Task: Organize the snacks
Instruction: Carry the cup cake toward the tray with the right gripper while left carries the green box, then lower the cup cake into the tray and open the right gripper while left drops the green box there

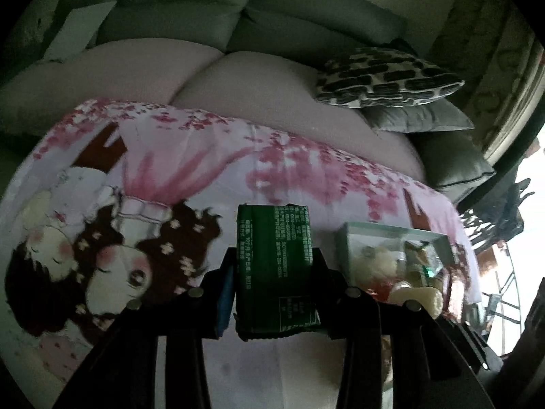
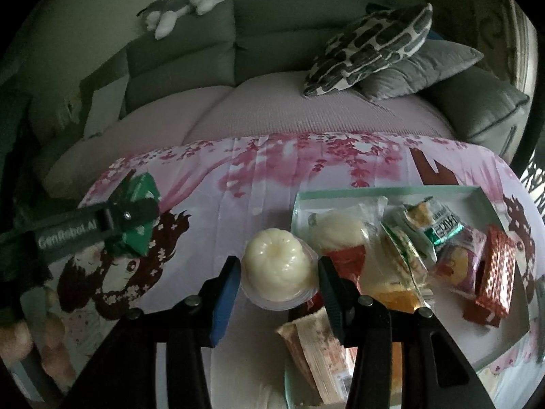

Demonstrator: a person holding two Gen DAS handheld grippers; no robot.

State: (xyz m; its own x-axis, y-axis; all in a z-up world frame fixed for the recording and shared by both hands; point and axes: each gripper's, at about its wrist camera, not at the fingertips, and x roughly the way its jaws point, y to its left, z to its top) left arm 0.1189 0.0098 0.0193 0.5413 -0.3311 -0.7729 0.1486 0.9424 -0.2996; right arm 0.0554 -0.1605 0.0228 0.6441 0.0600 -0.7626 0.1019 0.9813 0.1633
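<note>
Left wrist view: green snack packet [image 1: 277,266] clamped betw. both fingers of left gripper [image 1: 276,283], held above the pink cartoon-print cloth [image 1: 163,156], w/ pale-green tray [image 1: 391,230] of mixed snacks just to its right. Right wrist view: right gripper [image 2: 280,272] closed on a clear cup of white jelly [image 2: 277,266], held above the cloth beside the tray's [image 2: 374,191] left edge; tray holds wrapped bun [image 2: 337,230], red foil pack [image 2: 495,272] & other wrappers. Same view shows left gripper [image 2: 134,216] w/ green packet [image 2: 144,187] at far left; grey sofa [image 2: 272,34] w/ patterned cushion [image 2: 371,47] behind.
</note>
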